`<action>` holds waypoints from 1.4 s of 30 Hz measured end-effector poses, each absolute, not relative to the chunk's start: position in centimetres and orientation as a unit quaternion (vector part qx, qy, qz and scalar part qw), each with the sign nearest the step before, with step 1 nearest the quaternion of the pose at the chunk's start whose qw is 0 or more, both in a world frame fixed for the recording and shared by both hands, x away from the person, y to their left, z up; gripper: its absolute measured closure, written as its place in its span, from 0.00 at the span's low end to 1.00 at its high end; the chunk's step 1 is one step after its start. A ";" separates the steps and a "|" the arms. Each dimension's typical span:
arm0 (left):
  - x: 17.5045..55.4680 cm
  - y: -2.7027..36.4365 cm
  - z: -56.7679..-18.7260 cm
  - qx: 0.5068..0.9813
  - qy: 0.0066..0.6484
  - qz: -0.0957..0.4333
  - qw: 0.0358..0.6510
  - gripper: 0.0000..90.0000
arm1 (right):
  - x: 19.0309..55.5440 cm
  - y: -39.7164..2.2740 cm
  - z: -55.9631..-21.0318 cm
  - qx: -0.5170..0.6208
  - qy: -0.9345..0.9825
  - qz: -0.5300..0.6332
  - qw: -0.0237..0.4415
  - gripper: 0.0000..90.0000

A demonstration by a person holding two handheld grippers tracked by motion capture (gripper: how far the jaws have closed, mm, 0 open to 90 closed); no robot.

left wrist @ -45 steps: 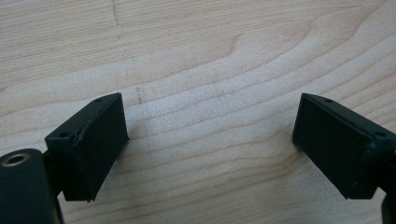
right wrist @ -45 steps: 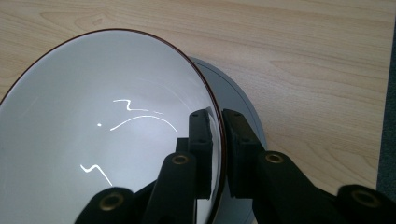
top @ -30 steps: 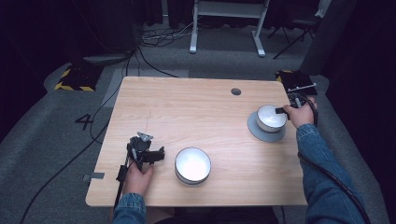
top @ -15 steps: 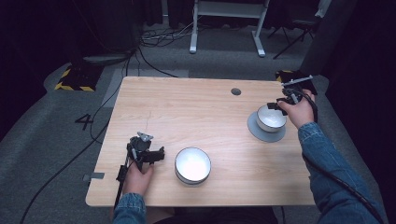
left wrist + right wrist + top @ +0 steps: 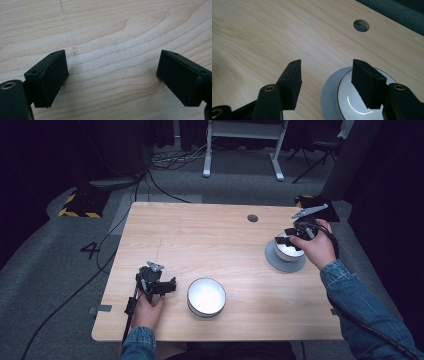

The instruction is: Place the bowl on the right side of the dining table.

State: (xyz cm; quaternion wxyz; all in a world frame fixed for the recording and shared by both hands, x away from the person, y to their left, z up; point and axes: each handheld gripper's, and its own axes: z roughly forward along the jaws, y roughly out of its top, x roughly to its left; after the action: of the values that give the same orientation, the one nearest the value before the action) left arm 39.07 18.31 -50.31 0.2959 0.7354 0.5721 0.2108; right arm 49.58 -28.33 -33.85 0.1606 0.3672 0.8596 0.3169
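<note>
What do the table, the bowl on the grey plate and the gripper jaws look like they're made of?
Table: pale wood or wood-look laminate, matte, with grain lines.
Bowl: probably glazed ceramic, white and glossy, with a bright curved reflection and a dark rim line.
Grey plate: smooth, matte; ceramic or plastic, can't tell.
Jaws: black, matte, likely plastic or rubber-faced.

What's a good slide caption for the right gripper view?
Open right gripper poised over a white bowl on a grey plate, near the table's cable hole.
</note>
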 end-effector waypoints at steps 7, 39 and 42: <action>39.2 18.3 -50.3 0.735 0.572 0.211 0.295 0.11 | 47.4 -27.5 -33.7 0.340 0.876 0.309 0.149 0.46; 39.2 18.3 -50.3 0.736 0.570 0.213 0.296 0.11 | 40.9 -29.9 -37.1 0.349 0.888 0.284 0.096 0.43; 39.2 18.3 -50.3 0.736 0.570 0.213 0.296 0.11 | 40.7 -30.0 -38.5 0.352 0.891 0.274 0.084 0.42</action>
State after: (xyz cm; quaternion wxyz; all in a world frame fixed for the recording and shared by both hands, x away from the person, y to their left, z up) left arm 39.22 18.29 -50.31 0.2959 0.7362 0.5701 0.2129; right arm 40.69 -30.05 -38.53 0.0843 0.3517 0.8910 0.2744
